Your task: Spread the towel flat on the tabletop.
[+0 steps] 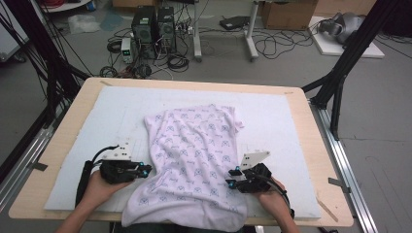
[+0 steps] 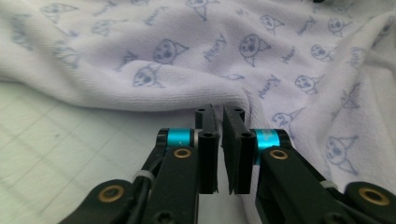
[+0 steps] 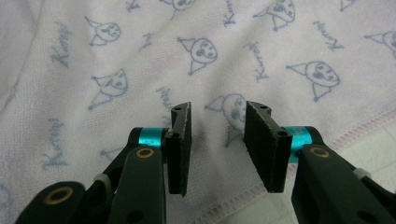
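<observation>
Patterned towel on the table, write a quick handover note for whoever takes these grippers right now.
Left hand-held gripper: jaws nearly shut, at the left edge of the white terry towel with blue cartoon-face print; whether fabric is pinched, I cannot tell.
Right hand-held gripper: jaws open, over the towel's hemmed right edge, nothing gripped.
Towel: rumpled on the pale blue foam mat, near end hanging over the table's front edge.
Done: both grippers placed at opposite sides.
Left: probably secure both edges, then spread or fold the towel.
</observation>
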`<state>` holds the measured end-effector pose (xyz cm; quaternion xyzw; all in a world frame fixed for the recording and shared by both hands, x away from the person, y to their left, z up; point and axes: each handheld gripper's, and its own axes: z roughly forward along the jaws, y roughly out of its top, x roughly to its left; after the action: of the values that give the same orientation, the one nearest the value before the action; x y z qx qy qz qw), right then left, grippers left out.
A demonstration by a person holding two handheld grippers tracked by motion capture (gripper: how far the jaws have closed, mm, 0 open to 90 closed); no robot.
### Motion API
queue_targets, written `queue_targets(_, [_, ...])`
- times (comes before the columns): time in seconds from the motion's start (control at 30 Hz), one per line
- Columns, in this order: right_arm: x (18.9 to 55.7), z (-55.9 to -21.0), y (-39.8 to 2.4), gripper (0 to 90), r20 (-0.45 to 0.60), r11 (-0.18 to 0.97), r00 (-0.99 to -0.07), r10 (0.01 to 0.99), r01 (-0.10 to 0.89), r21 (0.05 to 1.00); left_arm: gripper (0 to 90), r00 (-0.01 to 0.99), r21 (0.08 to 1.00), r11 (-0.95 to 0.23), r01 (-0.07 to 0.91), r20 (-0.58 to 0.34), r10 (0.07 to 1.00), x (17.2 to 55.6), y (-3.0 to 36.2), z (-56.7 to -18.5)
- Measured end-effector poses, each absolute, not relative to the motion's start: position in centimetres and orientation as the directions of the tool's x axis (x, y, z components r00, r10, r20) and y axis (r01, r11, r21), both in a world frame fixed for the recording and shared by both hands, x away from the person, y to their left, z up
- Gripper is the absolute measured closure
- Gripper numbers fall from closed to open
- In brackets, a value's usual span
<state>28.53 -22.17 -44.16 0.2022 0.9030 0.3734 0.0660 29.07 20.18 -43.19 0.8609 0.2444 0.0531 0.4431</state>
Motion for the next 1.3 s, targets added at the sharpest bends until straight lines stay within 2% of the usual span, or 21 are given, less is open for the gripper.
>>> queue_targets(0.07, [28.5,-44.2,-22.2,61.2,0.027,0.64,-0.911,0.412,0.31,0.703,75.4,0.88,0.785,-0.498,0.369,-0.123,0.459,29.4,19.3,-43.4])
queue_targets(0.23, [28.5,-44.2,-22.2,61.0,0.029,0.641,-0.911,0.412,0.312,0.701,66.4,0.875,0.777,-0.501,0.381,-0.127,0.468,30.5,17.0,-43.7])
queue_targets(0.3, [28.5,-44.2,-22.2,60.9,0.031,0.64,-0.91,0.413,0.314,0.702,68.7,0.88,0.759,-0.535,0.37,-0.102,0.464,30.6,16.3,-44.2])
queue_targets(0.47, [28.6,-44.2,-22.1,60.4,0.026,0.64,-0.912,0.41,0.308,0.704,85.5,0.886,0.757,-0.554,0.348,-0.073,0.457,30.4,16.4,-44.1])
queue_targets(0.6, [28.5,-44.2,-22.1,60.2,0.022,0.642,-0.911,0.412,0.308,0.702,86.7,0.884,0.747,-0.568,0.347,-0.057,0.464,29.9,17.5,-43.5])
queue_targets(0.9, [28.5,-44.2,-22.1,60.0,0.023,0.641,-0.91,0.415,0.31,0.702,86.4,0.817,0.773,-0.501,0.389,-0.037,0.576,28.4,24.5,-41.4])
queue_targets(0.97, [28.5,-44.2,-22.1,60.0,0.025,0.64,-0.91,0.413,0.31,0.703,83.8,0.809,0.773,-0.49,0.404,-0.051,0.586,28.3,25.2,-41.4])
queue_targets(1.1, [28.5,-44.1,-22.1,59.7,0.018,0.645,-0.911,0.412,0.306,0.701,65.8,0.809,0.775,-0.479,0.412,-0.07,0.584,28.2,24.7,-41.7])
queue_targets(1.23, [28.4,-43.8,-22.2,57.6,-0.002,0.654,-0.91,0.415,0.297,0.695,59.8,0.825,0.756,-0.511,0.408,-0.067,0.561,28.6,23.0,-42.4])
queue_targets(1.3, [28.6,-43.8,-22.3,56.8,-0.005,0.651,-0.905,0.424,0.301,0.697,59.7,0.824,0.733,-0.537,0.418,-0.057,0.563,29.0,22.3,-43.1])
